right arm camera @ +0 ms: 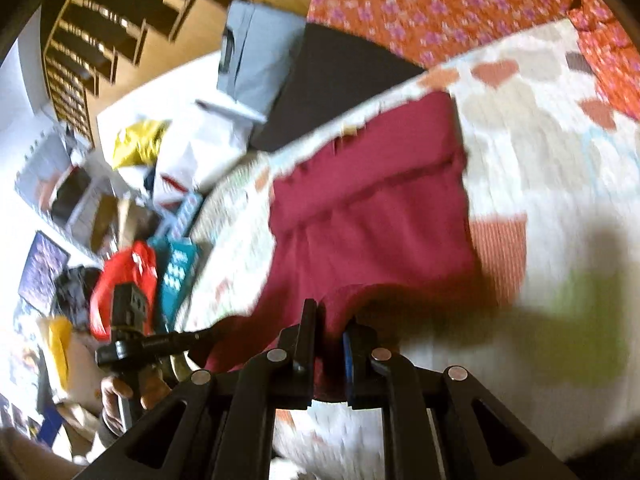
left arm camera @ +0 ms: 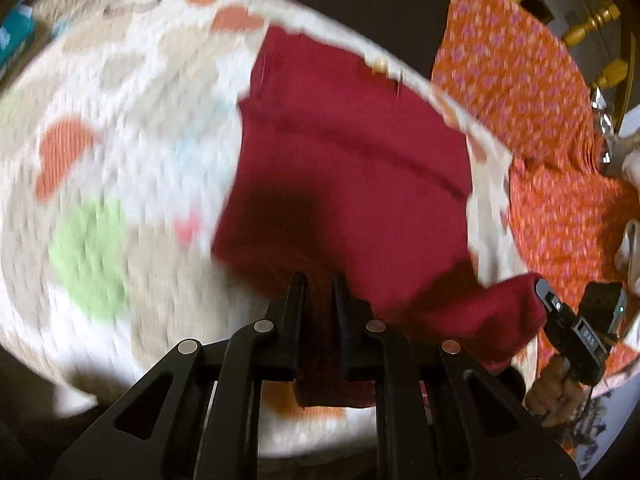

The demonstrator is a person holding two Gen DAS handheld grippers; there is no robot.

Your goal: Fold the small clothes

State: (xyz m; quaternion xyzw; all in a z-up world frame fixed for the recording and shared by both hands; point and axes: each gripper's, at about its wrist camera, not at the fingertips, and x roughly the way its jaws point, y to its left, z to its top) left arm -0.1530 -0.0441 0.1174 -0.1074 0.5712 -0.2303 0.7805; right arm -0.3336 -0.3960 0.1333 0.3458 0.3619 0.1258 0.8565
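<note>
A dark red garment [left arm camera: 344,168] lies partly on a white quilt [left arm camera: 132,160] with coloured hearts and blobs. My left gripper [left arm camera: 319,280] is shut on its near edge, with red cloth running between the fingers. My right gripper [right arm camera: 330,312] is shut on another part of the same near edge of the garment [right arm camera: 372,216]. Both lift that edge off the quilt [right arm camera: 552,168]; the far part still rests flat. The right gripper also shows at the right of the left wrist view [left arm camera: 560,316], and the left gripper at the left of the right wrist view [right arm camera: 200,336]. Both views are motion-blurred.
An orange flowered sheet [left arm camera: 520,92] lies beyond the quilt, also in the right wrist view [right arm camera: 420,4]. A dark slab [right arm camera: 332,92] and a grey bag [right arm camera: 260,56] sit by the quilt's edge. Clutter, a red bag [right arm camera: 124,280] and shelves [right arm camera: 100,40] stand at left.
</note>
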